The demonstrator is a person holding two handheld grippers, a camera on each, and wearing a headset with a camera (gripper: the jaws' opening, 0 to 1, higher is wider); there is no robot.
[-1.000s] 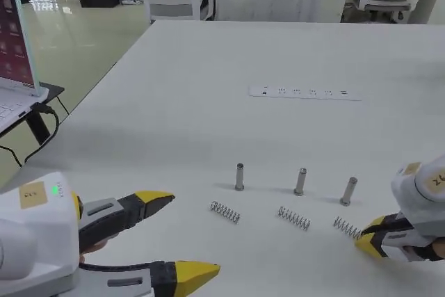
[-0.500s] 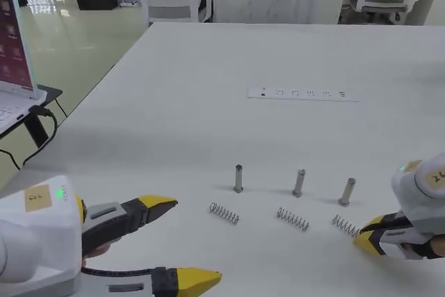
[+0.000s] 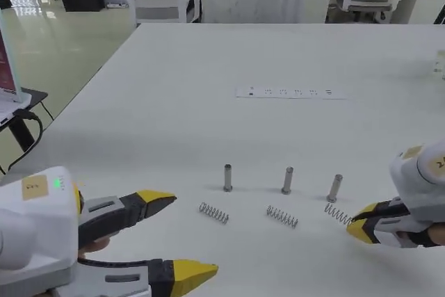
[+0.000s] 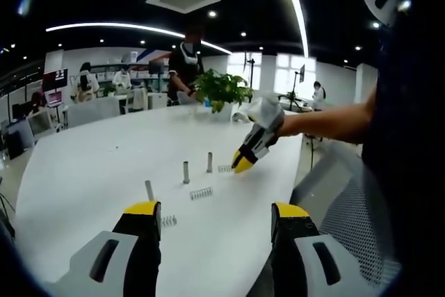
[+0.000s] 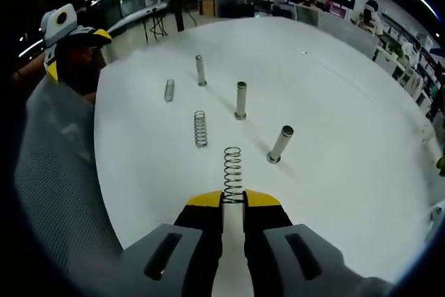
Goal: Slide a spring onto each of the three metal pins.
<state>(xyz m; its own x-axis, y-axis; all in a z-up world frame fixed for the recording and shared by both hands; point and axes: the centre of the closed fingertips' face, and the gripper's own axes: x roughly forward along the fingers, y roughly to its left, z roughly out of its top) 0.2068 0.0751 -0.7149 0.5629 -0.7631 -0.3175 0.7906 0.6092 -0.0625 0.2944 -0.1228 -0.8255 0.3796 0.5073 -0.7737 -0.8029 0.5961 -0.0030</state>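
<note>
Right gripper (image 5: pixel 233 199): the jaws are drawn nearly together on the near end of the right-hand spring (image 5: pixel 233 166), which looks pinched. Only that one end is taken, presumably so the far end and bore are left free to go over a pin.

The spring is seen lying flat on the table (image 3: pixel 208 102), lower right of the head view, just in front of the right-hand pin (image 3: pixel 334 188).

The middle spring (image 3: pixel 281 216) and left-hand spring (image 3: pixel 213 212) are laid just in front of the middle pin (image 3: pixel 287 180) and left-hand pin (image 3: pixel 227 177). That is one spring per pin, likely so each move is kept short. All three pins are stood upright and bare, so no spring is judged fitted yet.

Pose: the right gripper is brought in low from the right edge of the head view, almost level with the table and lined up along the spring's length. The left gripper (image 3: pixel 177 234) is held at lower left, with jaws spread wide and nothing between them. It is well apart from the parts and pointed toward the row. It is judged parked as a spare.

Next step, as judged: the spring is to be lifted, turned upright and lowered over the right-hand pin.
</note>
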